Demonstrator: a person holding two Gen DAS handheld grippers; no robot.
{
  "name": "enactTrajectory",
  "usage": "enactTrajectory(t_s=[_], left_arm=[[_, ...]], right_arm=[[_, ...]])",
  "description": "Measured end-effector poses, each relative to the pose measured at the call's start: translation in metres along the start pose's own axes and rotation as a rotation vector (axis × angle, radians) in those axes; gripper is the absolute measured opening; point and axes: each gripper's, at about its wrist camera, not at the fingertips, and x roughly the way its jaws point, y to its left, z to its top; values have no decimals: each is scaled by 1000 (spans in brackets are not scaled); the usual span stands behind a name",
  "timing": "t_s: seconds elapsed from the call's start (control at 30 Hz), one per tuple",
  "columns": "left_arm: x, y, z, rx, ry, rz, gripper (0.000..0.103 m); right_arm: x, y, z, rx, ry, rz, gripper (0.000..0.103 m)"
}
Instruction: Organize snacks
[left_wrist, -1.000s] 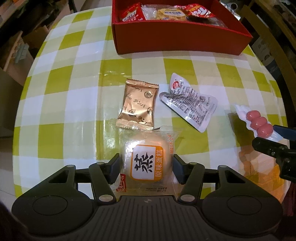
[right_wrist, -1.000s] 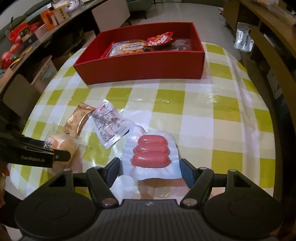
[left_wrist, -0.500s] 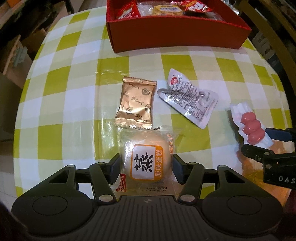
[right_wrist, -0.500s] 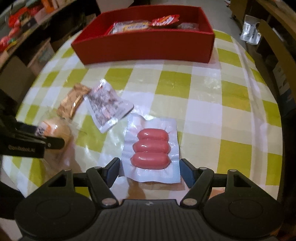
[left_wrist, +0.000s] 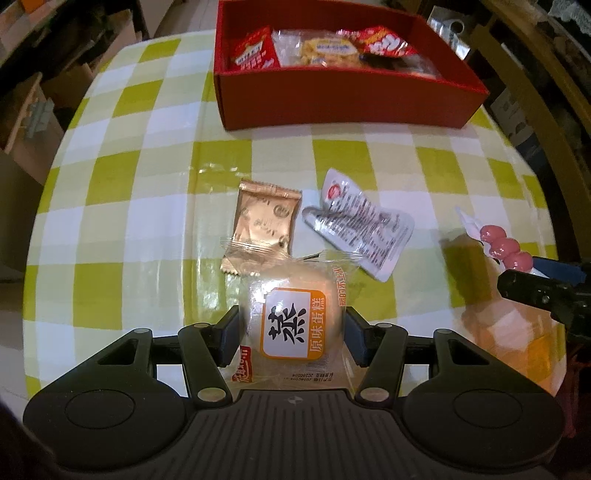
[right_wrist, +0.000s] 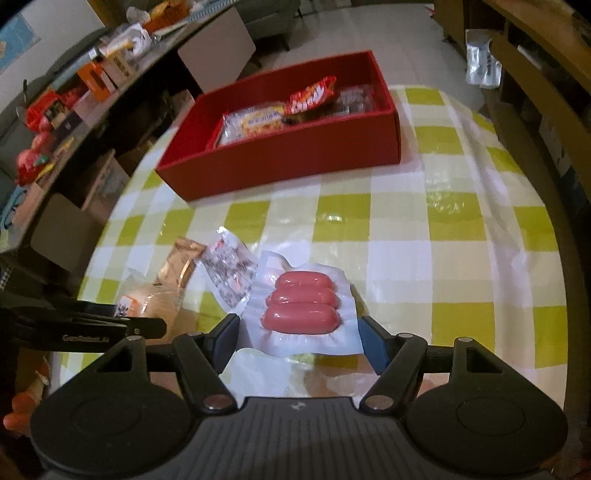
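My left gripper (left_wrist: 291, 332) is shut on a wrapped steamed cake (left_wrist: 291, 314) with an orange label, held just above the checked tablecloth. My right gripper (right_wrist: 299, 332) is shut on a white pack of three pink sausages (right_wrist: 303, 310), lifted off the table; the pack also shows in the left wrist view (left_wrist: 502, 247). A gold packet (left_wrist: 264, 221) and a silver pouch (left_wrist: 362, 225) lie on the cloth ahead. The red box (left_wrist: 343, 99) with several snacks inside stands at the far side; it also shows in the right wrist view (right_wrist: 288, 162).
The round table's edge (left_wrist: 40, 229) curves close on the left. A wooden chair (right_wrist: 546, 122) stands at the right. Cluttered shelves (right_wrist: 74, 85) run along the left beyond the table.
Both grippers have lifted with their packs and tilted, so the inside of the red box shows more. The sausage pack has come up off the cloth.
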Motion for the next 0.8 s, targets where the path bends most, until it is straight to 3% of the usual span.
enactTrajectory(t_s=[0.8], left_arm=[[-25,-39,46,35,-183,62,64]], right_arm=[[-19,2,48,-21,-176,-67,78]])
